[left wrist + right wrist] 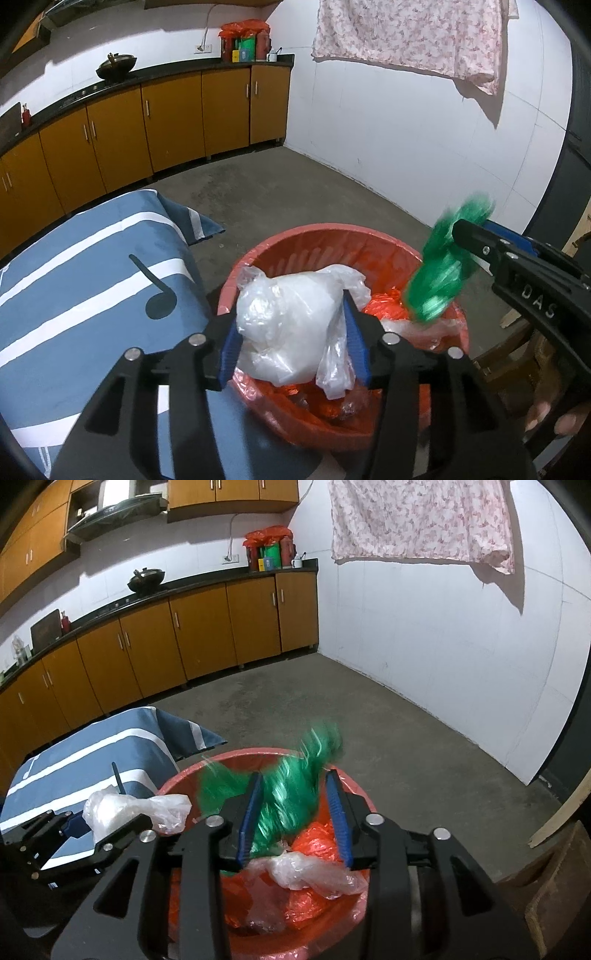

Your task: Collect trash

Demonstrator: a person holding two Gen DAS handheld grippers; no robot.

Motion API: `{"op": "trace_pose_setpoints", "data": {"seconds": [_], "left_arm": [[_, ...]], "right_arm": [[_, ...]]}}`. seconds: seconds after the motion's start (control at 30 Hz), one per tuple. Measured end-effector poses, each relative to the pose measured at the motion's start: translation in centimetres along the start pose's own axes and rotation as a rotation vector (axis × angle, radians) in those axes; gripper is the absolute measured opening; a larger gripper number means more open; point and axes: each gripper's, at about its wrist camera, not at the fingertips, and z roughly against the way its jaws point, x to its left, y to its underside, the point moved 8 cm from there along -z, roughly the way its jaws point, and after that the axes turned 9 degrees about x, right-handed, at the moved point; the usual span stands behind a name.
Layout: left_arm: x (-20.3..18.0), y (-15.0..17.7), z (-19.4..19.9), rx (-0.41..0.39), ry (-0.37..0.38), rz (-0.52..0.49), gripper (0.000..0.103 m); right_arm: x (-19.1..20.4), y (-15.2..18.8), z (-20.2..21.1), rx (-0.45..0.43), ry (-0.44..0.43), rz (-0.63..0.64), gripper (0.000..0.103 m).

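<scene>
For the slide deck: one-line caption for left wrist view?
Left gripper holds a clear plastic bag over the red bin; right gripper brings a green bag.

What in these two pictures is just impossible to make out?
- Green bag: motion-blurred in both views; whether the right gripper grips it is unclear.
- Bottom of the red bin: both views, buried under bags.
- What the white bag holds: left view, cloudy plastic.
- Counter items: too small.
</scene>
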Motion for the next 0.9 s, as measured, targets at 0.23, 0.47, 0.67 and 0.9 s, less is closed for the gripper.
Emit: {"op": "trace_pose_setpoints", "data": {"seconds": [0.23,0.47,0.67,0.9], "left_arm": [[0.8,0.4,-0.3,0.01,0.01,0.017,0.06],[1.0,0.6,0.3,0.001,0.02,0.026,0.063],[2.0,1.1,2.3,-0.035,0.002,0.031,0.071],[5.8,2.9,8.5,-0.139,-0.04,0.093,0.087]], "right_arm": [[-0.5,0.0,0.1,0.0,0.008,-0.01,0.045],[-1.2,0.3,1.2,-0.011,0.033,-0.018,0.048],[-1.4,0.5,4.3,-0.085,0.063,-0.009,0.076],[-1.3,1.8,8.5,-0.171,0.021,-0.058,0.098]]}}
